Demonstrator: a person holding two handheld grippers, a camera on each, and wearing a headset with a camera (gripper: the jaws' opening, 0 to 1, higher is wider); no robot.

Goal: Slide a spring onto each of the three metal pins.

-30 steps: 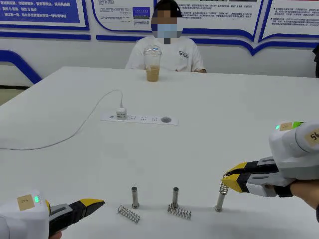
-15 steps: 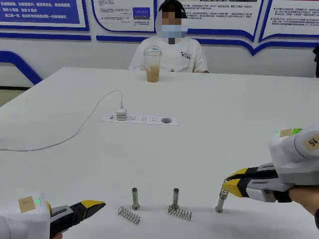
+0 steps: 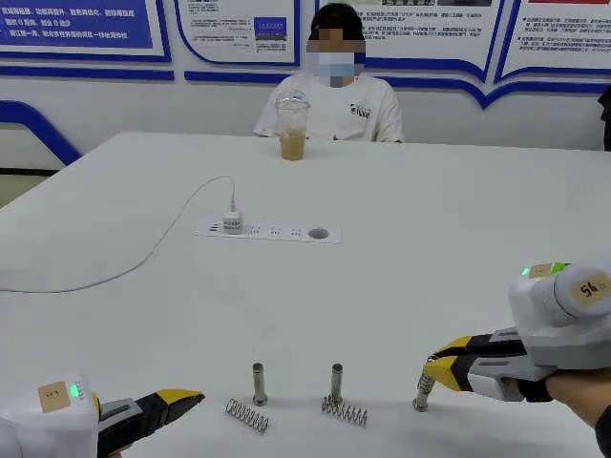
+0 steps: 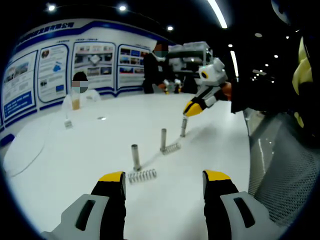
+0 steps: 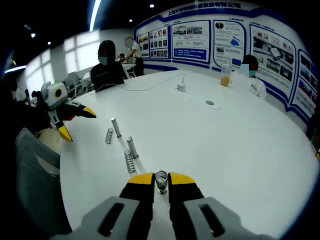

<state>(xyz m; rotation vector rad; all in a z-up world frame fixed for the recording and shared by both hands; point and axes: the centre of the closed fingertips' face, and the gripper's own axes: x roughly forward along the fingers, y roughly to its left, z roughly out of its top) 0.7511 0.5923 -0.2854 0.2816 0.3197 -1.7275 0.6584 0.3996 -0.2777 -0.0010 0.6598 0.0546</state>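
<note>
Head view: your right gripper [image 3: 431, 370] has pushed its spring [image 3: 425, 384] lower down the right pin [image 3: 419, 401] than a second ago, so I judge the first of three is nearly seated. Loose springs [image 3: 246, 414] lie beside the bare pins [image 3: 258, 382]. The power strip [image 3: 267, 229] is well apart.
Left gripper view: your left gripper [image 4: 162, 176] is wide open and empty.
Right gripper view: the jaws pinch the spring's top, and nothing obstructs.

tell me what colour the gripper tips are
Yellow, on both the left gripper and the right gripper; clearest in the left gripper view.
</note>
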